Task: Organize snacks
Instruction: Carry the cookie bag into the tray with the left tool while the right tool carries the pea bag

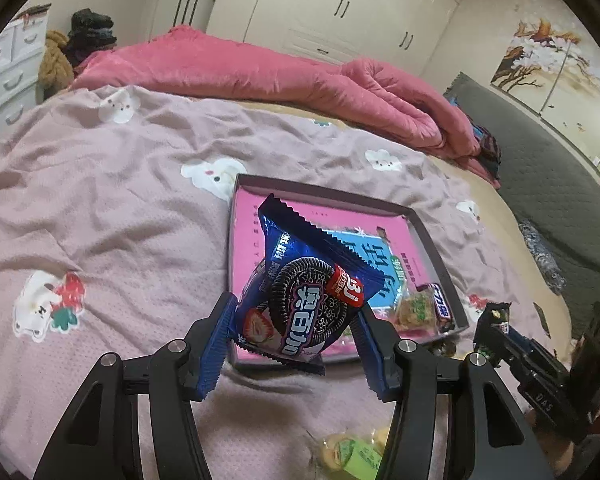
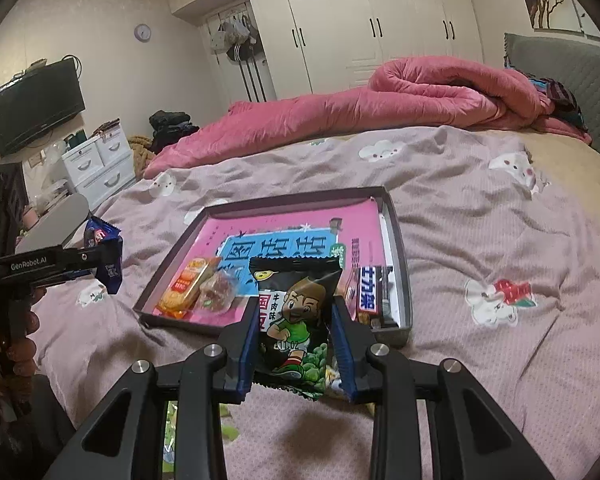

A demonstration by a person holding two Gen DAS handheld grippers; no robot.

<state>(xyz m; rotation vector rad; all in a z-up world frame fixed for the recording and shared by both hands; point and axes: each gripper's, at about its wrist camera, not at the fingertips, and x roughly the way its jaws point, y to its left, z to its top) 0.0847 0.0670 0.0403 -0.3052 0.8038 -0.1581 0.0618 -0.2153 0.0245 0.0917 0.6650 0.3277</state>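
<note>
the left gripper (image 1: 296,316) pinches a blue cookie packet (image 1: 308,280), its jaws pressed against the packet's lower sides, with most of the packet standing up past the fingertips. the right gripper (image 2: 296,340) pinches a black snack bag (image 2: 296,312) the same way, the bag upright between its jaws. ahead of both sets of jaws lies the shallow tray (image 2: 400,240) on the pink bedspread (image 1: 100,220); it already holds a chocolate bar (image 2: 370,294) beyond the right gripper's right jaw and an orange packet (image 2: 186,286) with a clear-wrapped sweet (image 2: 216,292) beyond its left jaw.

the step in hand looks like carrying both packets to the tray. to do it well, keep each pinch firm until the packet's bottom edge is past the near wall, aim for the bare pink floor between the snacks already there, and lower before spreading the jaws so the light bags lie flat rather than tip onto the rim. a green sweet (image 1: 352,456) below the left jaws seems still to be gathered.
</note>
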